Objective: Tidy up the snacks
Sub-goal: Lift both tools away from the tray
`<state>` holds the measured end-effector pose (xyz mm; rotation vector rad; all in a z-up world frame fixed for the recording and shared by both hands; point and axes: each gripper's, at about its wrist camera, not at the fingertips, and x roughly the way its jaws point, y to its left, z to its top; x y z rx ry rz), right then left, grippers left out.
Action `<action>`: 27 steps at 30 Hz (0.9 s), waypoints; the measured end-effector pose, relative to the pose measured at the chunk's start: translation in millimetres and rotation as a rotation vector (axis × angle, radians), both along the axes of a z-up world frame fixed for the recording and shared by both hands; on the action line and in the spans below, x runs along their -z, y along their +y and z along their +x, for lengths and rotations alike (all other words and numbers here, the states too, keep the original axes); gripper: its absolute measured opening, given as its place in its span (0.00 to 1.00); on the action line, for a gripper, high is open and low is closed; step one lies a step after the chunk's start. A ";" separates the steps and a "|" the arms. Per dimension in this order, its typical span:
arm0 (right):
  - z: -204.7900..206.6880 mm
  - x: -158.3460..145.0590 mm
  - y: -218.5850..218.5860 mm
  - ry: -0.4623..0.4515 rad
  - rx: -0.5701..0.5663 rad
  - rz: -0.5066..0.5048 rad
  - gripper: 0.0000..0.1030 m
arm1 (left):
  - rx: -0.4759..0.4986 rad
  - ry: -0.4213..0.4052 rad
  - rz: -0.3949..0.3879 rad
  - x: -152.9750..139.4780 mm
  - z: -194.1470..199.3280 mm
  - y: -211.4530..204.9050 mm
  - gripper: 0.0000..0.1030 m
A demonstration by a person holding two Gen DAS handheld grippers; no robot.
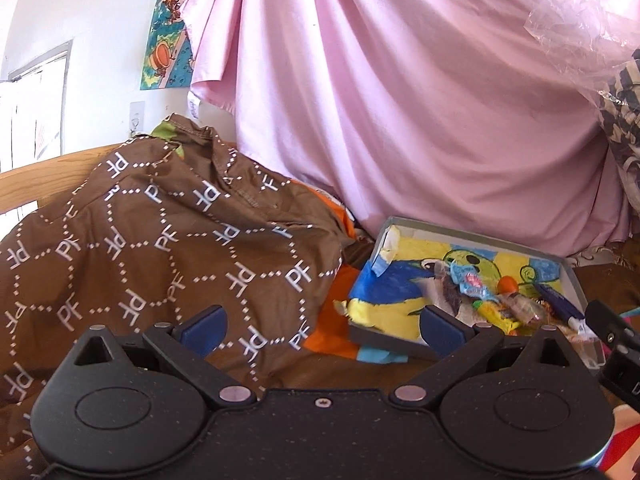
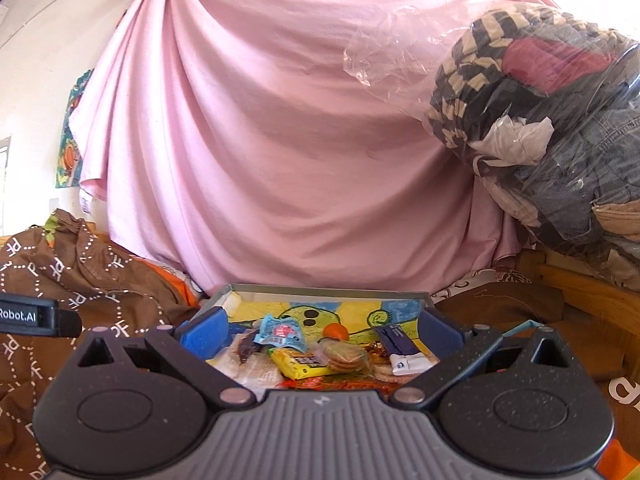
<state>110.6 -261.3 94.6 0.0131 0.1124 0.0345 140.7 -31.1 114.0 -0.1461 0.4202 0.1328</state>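
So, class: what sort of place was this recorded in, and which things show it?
Probably a bedroom or a lived-in room at home. A pink sheet hangs as a backdrop, a clear bag of clothes is piled at the right, and a child's drawing is on the wall above a wooden frame.

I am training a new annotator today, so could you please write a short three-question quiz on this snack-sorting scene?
1. True or false: the right gripper is shut on a snack.
2. Multiple choice: the round tan biscuits in clear wrap lie (A) on the brown patterned cloth, (B) inside the shallow grey tray with a yellow cartoon lining, (C) in the clear plastic bag of clothes.
3. Fill the gap: in the right wrist view, the small orange ball lies to the ____ of the light blue candy wrapper.

Key: 1 false, its jaws stand open and empty; 2 B; 3 right.
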 end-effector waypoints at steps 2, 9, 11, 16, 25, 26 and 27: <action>-5.6 1.3 2.9 0.000 -0.009 -0.001 1.00 | 0.002 0.009 0.000 2.1 -3.5 3.1 0.99; -29.6 9.6 5.7 -0.026 -0.039 0.018 1.00 | 0.023 0.048 -0.052 8.9 -14.9 12.6 0.99; -35.2 10.1 5.6 -0.032 -0.040 0.026 1.00 | 0.040 0.051 -0.056 10.7 -18.1 13.7 0.99; -44.7 13.2 8.6 -0.022 -0.052 0.016 1.00 | 0.086 0.024 -0.032 16.8 -32.7 15.7 0.99; -62.7 30.9 14.3 0.037 -0.057 -0.010 1.00 | 0.119 -0.012 0.041 32.6 -54.0 16.1 0.99; -64.8 33.1 15.5 0.047 -0.057 -0.018 1.00 | 0.124 -0.014 0.055 34.4 -56.7 15.7 0.99; -66.2 34.8 16.7 0.054 -0.058 -0.027 1.00 | 0.130 -0.013 0.073 35.9 -59.3 15.1 0.99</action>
